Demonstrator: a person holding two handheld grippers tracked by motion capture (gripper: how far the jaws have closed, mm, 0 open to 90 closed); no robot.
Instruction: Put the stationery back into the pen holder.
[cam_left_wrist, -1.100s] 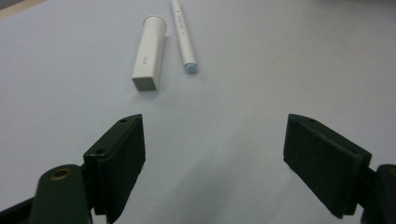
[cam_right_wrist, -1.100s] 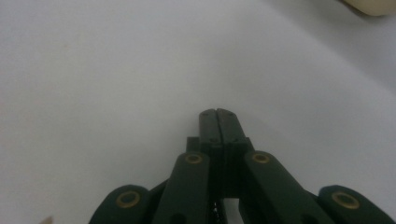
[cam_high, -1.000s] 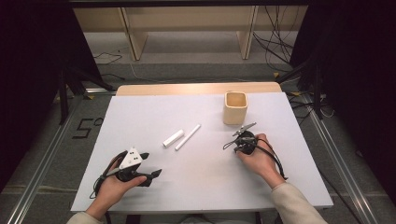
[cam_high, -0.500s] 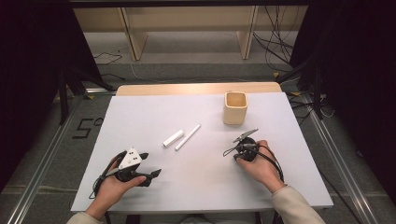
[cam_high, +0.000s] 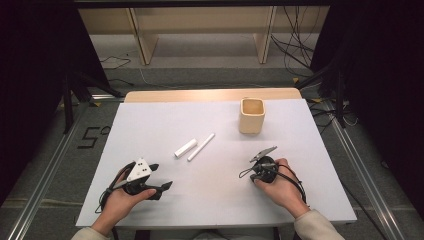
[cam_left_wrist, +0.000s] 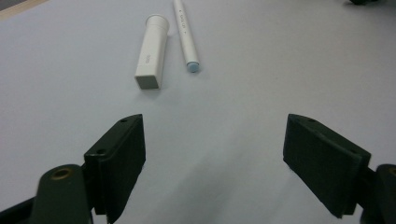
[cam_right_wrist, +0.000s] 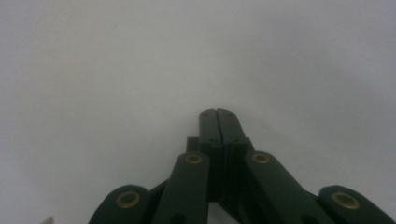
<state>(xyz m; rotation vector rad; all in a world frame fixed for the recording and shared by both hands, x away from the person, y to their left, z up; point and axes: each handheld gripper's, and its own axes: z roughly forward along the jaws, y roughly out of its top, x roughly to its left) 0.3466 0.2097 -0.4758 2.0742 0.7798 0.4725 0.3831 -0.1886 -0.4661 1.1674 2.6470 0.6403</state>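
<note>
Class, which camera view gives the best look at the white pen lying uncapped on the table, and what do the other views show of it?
The left gripper view: the slim white pen lies close ahead, its pale blue tip and barrel print visible, beside its white square-ended cap. The high view shows the pen as a small white stick. The right gripper view faces bare white tabletop.

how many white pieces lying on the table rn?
2. A short white cap and a longer white pen lie side by side, apart, mid-table, ahead of the open left gripper and left of the cup. None seem hidden.
</note>
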